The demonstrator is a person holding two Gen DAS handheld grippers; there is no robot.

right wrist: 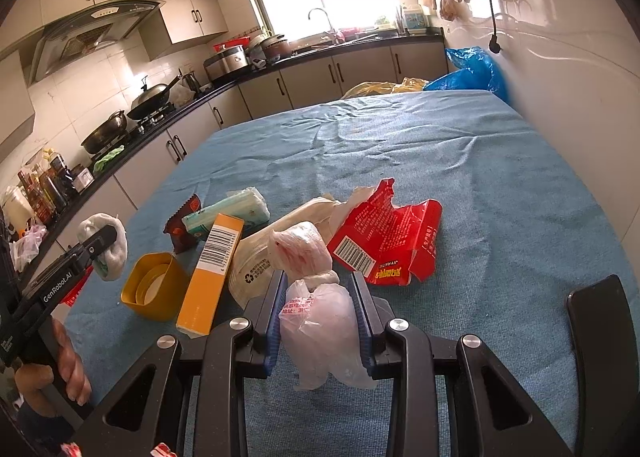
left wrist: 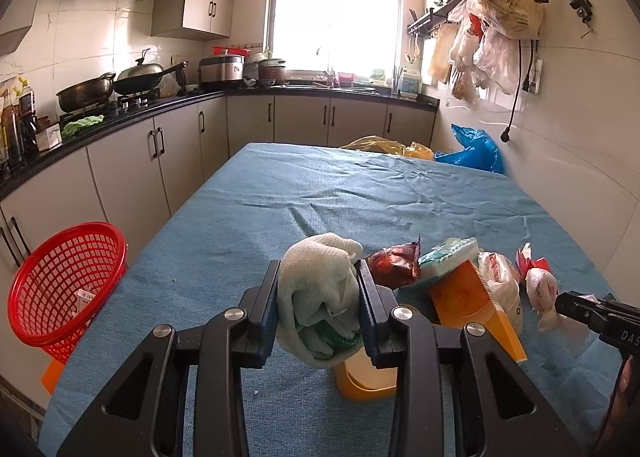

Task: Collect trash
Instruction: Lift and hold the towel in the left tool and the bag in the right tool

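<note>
Now both grippers hold trash over the blue bench.
Left gripper squeezes a white cloth glove; the red basket sits far to its left. Right gripper squeezes a tied plastic bag; a red wrapper lies just ahead.

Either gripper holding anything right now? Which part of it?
Both. The left gripper clamps a balled-up white cloth across its middle. The right gripper clamps a knotted clear plastic bag around its lower bulge, below the knot.
</note>
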